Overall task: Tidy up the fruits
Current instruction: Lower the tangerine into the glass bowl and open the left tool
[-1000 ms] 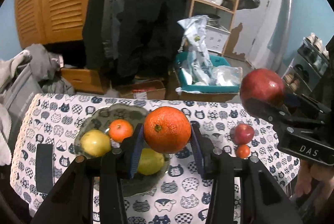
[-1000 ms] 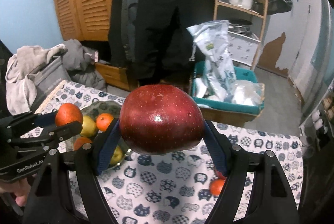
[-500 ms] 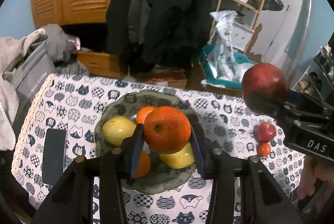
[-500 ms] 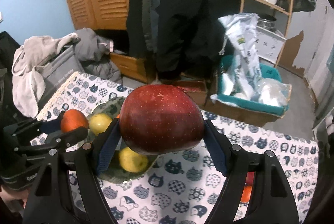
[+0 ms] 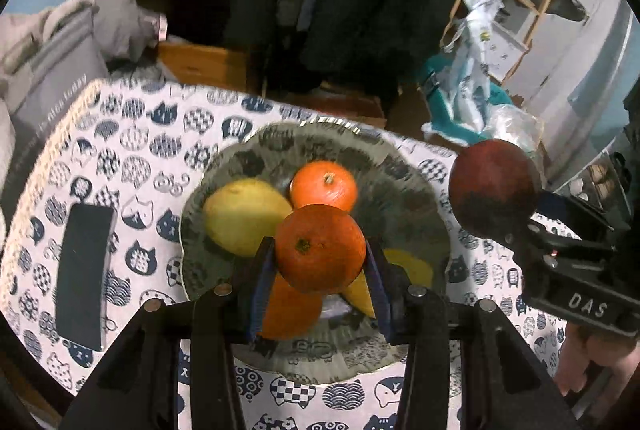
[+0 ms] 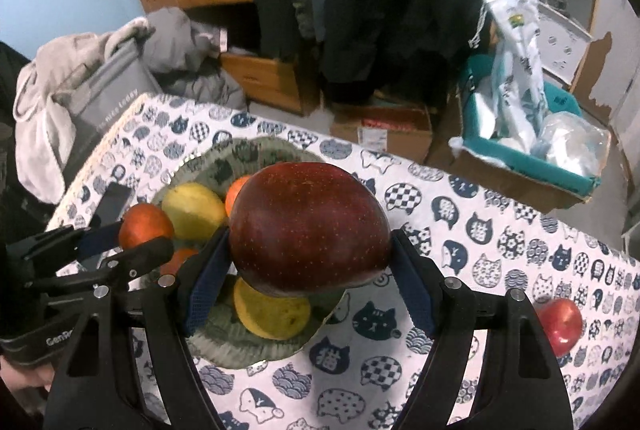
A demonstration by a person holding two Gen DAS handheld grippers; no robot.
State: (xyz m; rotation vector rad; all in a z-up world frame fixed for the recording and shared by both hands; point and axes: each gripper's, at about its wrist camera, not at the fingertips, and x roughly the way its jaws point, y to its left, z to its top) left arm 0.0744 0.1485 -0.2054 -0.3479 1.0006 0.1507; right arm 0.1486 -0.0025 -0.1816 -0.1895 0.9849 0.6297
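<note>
Risk: the plate (image 5: 404,165) already carries several fruits, so an orange (image 5: 320,248) or apple (image 6: 308,230) released onto them may roll off onto the worktop (image 6: 500,230). My left gripper (image 5: 320,266) is clenched on the orange, directly above the plate. My right gripper (image 6: 308,262) grasps the apple between its fingers (image 6: 416,290), over the plate's near right edge. Another apple (image 6: 560,322) lies on the worktop, well apart.
</note>
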